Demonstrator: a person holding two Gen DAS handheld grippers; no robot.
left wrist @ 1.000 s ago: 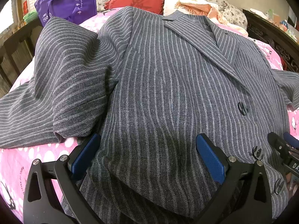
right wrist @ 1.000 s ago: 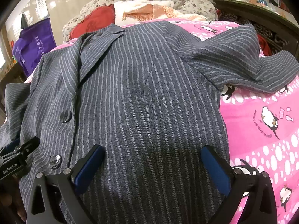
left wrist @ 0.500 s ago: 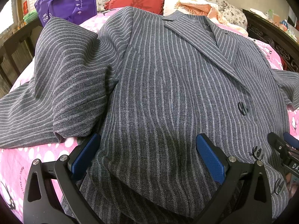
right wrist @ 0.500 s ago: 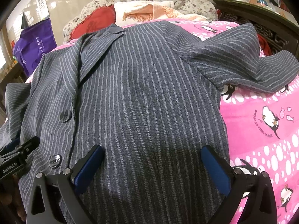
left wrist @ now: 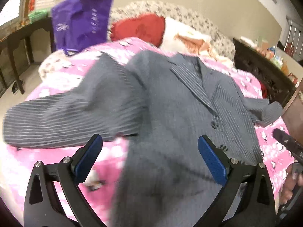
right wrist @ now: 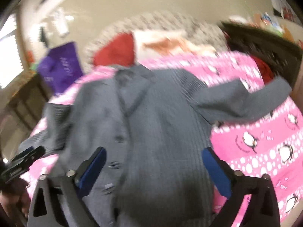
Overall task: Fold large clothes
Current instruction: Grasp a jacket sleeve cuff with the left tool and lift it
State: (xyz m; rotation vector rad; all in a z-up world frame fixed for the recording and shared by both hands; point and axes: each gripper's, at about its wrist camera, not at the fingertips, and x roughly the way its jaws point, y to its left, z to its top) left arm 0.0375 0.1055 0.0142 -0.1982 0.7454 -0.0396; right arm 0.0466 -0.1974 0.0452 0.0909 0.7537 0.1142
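A grey pinstriped suit jacket (left wrist: 170,113) lies face up on a pink bed cover (left wrist: 106,162), collar at the far end, both sleeves spread to the sides. It also shows in the right wrist view (right wrist: 151,128). My left gripper (left wrist: 149,155) is open and empty, held above the jacket's lower left part. My right gripper (right wrist: 153,168) is open and empty above the jacket's lower right part. Both views are blurred by motion. The right gripper's body (left wrist: 287,145) shows at the right edge of the left wrist view.
A red pillow (left wrist: 140,28), a white and orange cloth (left wrist: 189,37) and a flowered bolster lie at the bed's head. A purple bag (left wrist: 81,22) stands at the far left. Dark wooden furniture (left wrist: 265,71) runs along the right side.
Both grippers have pulled up and back from the jacket, so more of the bed and room shows. Both stay open and empty. The jacket lies as before.
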